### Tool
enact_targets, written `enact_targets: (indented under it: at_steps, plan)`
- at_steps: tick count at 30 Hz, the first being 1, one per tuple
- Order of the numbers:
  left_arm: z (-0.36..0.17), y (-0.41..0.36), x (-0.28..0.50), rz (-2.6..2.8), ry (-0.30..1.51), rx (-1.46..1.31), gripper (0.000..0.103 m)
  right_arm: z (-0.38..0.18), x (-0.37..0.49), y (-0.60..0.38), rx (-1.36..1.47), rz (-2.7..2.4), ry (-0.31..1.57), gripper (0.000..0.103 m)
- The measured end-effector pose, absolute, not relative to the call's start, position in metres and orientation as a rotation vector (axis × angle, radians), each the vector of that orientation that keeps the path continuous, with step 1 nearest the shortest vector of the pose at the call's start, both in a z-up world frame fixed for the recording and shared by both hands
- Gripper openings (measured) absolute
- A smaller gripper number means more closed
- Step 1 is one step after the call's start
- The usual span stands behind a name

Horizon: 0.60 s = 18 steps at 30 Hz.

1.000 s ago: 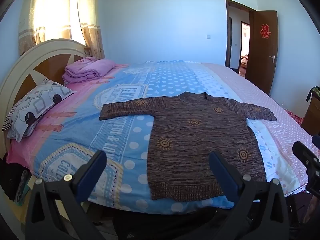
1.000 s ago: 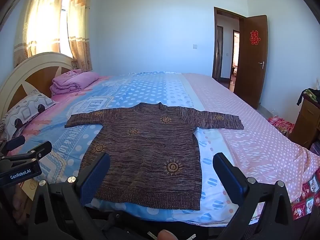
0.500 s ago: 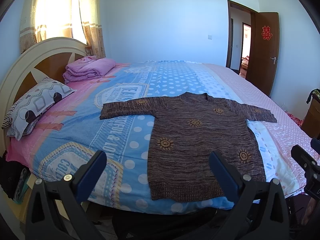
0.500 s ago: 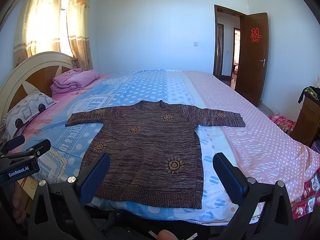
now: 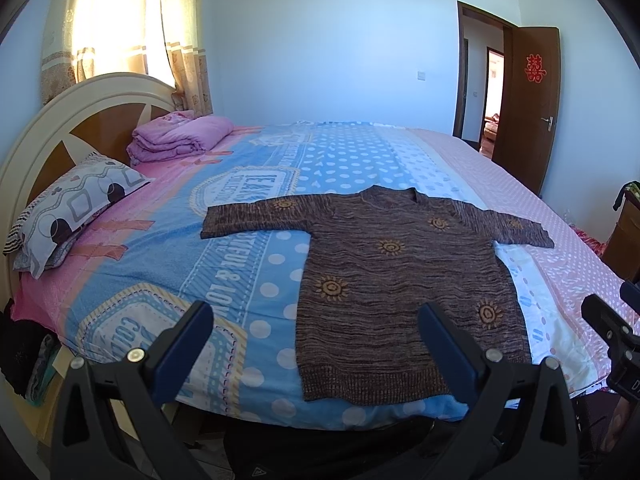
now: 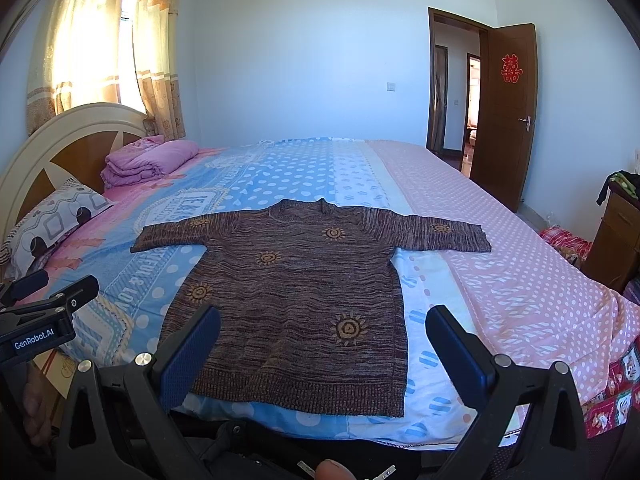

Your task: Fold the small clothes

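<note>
Brown sweater [image 5: 404,280], flat on bed [image 5: 248,264], unfolded.
Hem nearest, long axis running away from both grippers; right gripper [image 6: 320,348] centred, left gripper [image 5: 316,336] offset left; fingers spread, empty.

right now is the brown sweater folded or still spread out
Spread out. The brown sweater lies flat on the bed, both sleeves stretched sideways, hem toward the cameras, no fold visible.

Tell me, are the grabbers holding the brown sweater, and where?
Nothing is held. The left gripper and right gripper are both open, short of the sweater, which lies flat on the bed.
</note>
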<state>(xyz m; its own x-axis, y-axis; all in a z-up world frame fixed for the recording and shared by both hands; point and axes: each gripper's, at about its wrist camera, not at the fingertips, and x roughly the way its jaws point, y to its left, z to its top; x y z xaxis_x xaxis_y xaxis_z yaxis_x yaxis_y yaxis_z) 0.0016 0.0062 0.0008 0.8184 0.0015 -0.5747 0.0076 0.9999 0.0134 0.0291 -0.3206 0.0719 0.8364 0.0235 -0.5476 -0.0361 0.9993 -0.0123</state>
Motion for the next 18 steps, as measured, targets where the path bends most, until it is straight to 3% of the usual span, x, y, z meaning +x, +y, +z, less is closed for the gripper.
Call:
enact_targets:
  at_steps: [18]
  plan:
    - [-0.0005,0.0086,0.0019,-0.004,0.616,0.006,0.103,0.0688,0.0297,-0.3204,-0.018,0.035,0.586,0.102]
